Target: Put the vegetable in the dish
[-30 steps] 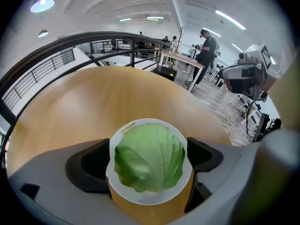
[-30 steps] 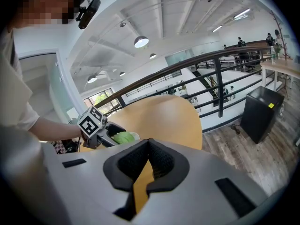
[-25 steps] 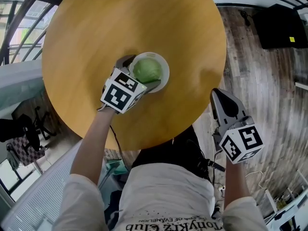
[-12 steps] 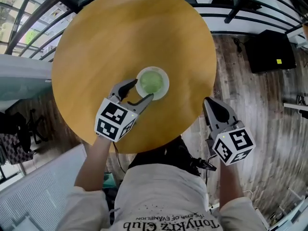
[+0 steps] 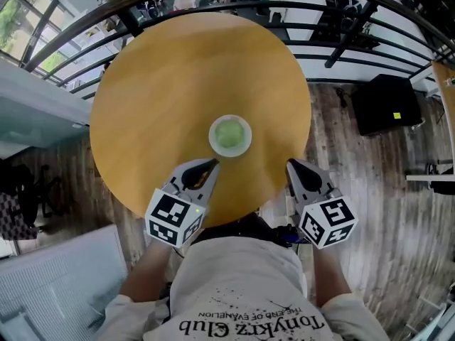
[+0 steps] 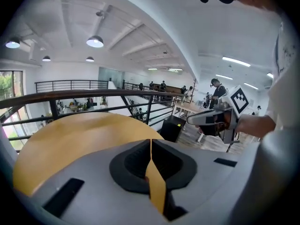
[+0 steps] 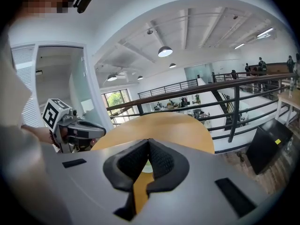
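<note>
A green leafy vegetable (image 5: 229,133) lies inside the small white dish (image 5: 216,145) near the middle of the round wooden table (image 5: 156,84). My left gripper (image 5: 210,165) hovers over the table's near edge, a short way short of the dish, shut with nothing between its jaws. In the left gripper view its jaws (image 6: 151,142) meet at the tip. My right gripper (image 5: 291,163) is at the table's near right edge, also shut and empty. Its own view shows the jaws (image 7: 148,142) touching, with a sliver of the dish (image 7: 145,168) behind them.
A black railing (image 5: 341,20) curves round the table's far side. A black box (image 5: 384,104) stands on the wooden floor to the right. The person's torso (image 5: 242,283) is right against the table's near edge.
The left gripper has pulled back from the dish toward the person and its jaws have closed empty. The vegetable stays in the dish. The right gripper has shifted slightly inward.
</note>
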Action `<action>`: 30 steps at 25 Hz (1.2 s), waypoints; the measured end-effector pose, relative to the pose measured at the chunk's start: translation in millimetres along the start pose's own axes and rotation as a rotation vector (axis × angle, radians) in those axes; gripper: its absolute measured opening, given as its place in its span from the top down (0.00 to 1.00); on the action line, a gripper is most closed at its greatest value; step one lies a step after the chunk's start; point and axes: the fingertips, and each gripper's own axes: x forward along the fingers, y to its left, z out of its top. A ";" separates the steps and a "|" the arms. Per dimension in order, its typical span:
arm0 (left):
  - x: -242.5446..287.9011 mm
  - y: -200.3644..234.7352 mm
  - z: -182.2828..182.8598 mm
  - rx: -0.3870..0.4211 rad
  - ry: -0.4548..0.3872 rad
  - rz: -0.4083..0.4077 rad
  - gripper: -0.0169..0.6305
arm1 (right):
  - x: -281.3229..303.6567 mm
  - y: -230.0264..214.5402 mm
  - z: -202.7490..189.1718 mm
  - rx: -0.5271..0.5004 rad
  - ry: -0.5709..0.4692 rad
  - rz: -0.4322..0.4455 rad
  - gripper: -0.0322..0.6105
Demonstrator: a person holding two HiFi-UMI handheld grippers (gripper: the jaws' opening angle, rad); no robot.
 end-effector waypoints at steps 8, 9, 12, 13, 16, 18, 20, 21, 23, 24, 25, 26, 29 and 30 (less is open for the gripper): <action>-37.8 -15.6 -6.9 -0.070 -0.049 0.102 0.94 | -9.0 24.7 13.6 -0.033 -0.022 0.016 0.93; -39.4 -17.3 -7.0 -0.066 -0.052 0.108 0.94 | -10.0 26.3 17.4 -0.041 -0.029 0.018 0.93; -39.5 -20.9 -4.3 -0.065 -0.064 0.119 0.94 | -11.9 27.0 28.6 -0.062 -0.047 0.024 0.93; -40.0 -20.6 -3.6 -0.065 -0.068 0.124 0.94 | -12.1 27.7 30.7 -0.064 -0.050 0.027 0.93; -44.6 -16.6 -3.8 -0.061 -0.069 0.136 0.94 | -12.3 32.4 33.1 -0.057 -0.057 0.027 0.93; -45.1 -12.5 -2.8 -0.059 -0.065 0.146 0.94 | -12.2 31.6 34.5 -0.050 -0.060 0.024 0.93; -42.9 -8.4 -0.2 -0.059 -0.061 0.160 0.94 | -11.6 27.4 35.8 -0.049 -0.056 0.024 0.93; -42.1 -6.6 0.5 -0.061 -0.060 0.165 0.94 | -11.2 25.7 35.6 -0.051 -0.049 0.026 0.93; -42.3 -4.2 -0.9 -0.069 -0.055 0.170 0.94 | -11.1 24.7 33.2 -0.056 -0.033 0.028 0.93; -42.8 -4.1 -2.7 -0.072 -0.050 0.169 0.94 | -11.7 25.0 31.5 -0.055 -0.028 0.027 0.93; -43.3 -4.7 -4.9 -0.072 -0.044 0.168 0.94 | -12.6 25.3 29.7 -0.052 -0.024 0.027 0.93; -43.7 -6.0 -7.1 -0.071 -0.038 0.167 0.94 | -13.8 25.5 28.0 -0.049 -0.022 0.026 0.93; -44.2 -9.2 -11.8 -0.059 -0.021 0.161 0.94 | -15.4 26.2 24.6 -0.042 -0.020 0.023 0.93; -44.2 -9.5 -12.6 -0.055 -0.016 0.160 0.94 | -15.0 26.5 24.0 -0.041 -0.020 0.023 0.93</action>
